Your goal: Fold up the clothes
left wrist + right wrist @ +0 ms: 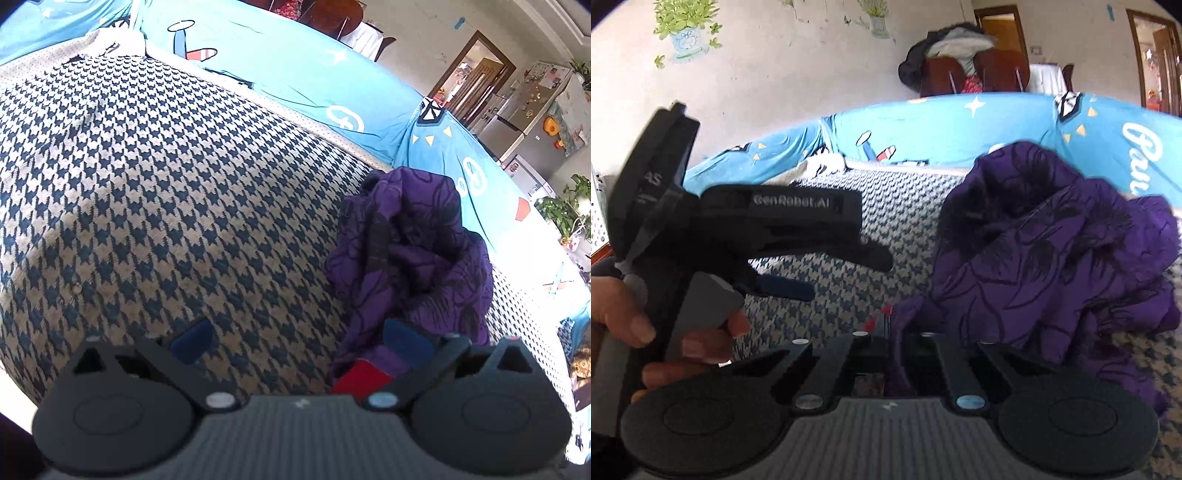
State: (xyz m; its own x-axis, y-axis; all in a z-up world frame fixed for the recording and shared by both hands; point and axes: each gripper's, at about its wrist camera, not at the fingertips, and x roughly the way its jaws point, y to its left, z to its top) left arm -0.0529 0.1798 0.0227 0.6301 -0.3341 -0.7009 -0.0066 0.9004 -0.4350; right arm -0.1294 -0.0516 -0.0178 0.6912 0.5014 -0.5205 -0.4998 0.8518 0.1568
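Observation:
A crumpled purple garment with dark flower outlines is bunched up and lifted over the houndstooth cover. My left gripper is open wide, its right blue pad against the cloth's lower edge and its left pad over bare cover. In the right wrist view, my right gripper is shut on a fold of the purple garment, which rises to its right. A hand holds the left gripper at the left, jaws apart and pointing at the cloth.
A blue cartoon-print cover runs along the back of the houndstooth surface. Behind it stand a chair piled with clothes, a doorway, a fridge and potted plants.

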